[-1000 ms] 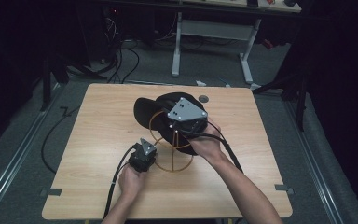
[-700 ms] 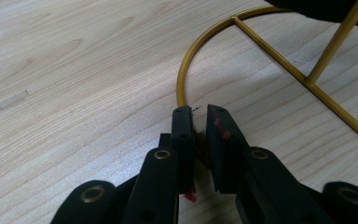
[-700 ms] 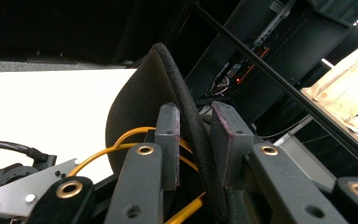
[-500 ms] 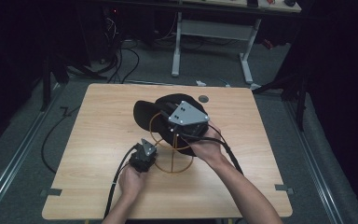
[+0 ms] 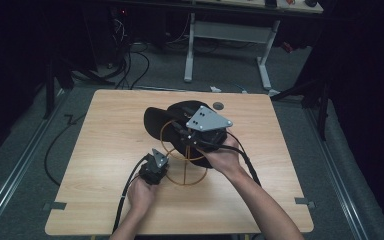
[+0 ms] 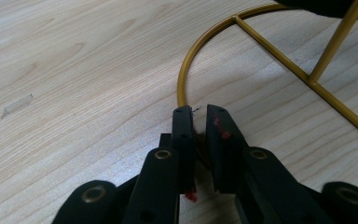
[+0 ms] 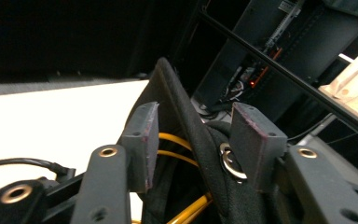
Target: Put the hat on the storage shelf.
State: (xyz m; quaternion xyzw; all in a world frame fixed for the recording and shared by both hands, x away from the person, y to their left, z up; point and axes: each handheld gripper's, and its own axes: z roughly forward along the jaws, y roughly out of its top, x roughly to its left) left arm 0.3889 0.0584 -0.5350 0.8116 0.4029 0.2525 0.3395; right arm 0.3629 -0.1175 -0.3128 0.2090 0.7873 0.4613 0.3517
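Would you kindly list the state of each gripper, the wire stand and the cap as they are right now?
left gripper: shut on the wire stand's base ring.
right gripper: open, jaws either side of the cap's fabric.
wire stand: upright on the table, base ring flat on the wood.
black cap: draped over the stand's top, not yet clamped.

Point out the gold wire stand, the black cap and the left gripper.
gold wire stand [image 6: 182, 79]: left gripper view, curved base ring.
black cap [image 5: 155, 120]: high view, brim.
left gripper [image 6: 200, 114]: left gripper view, between its fingertips.
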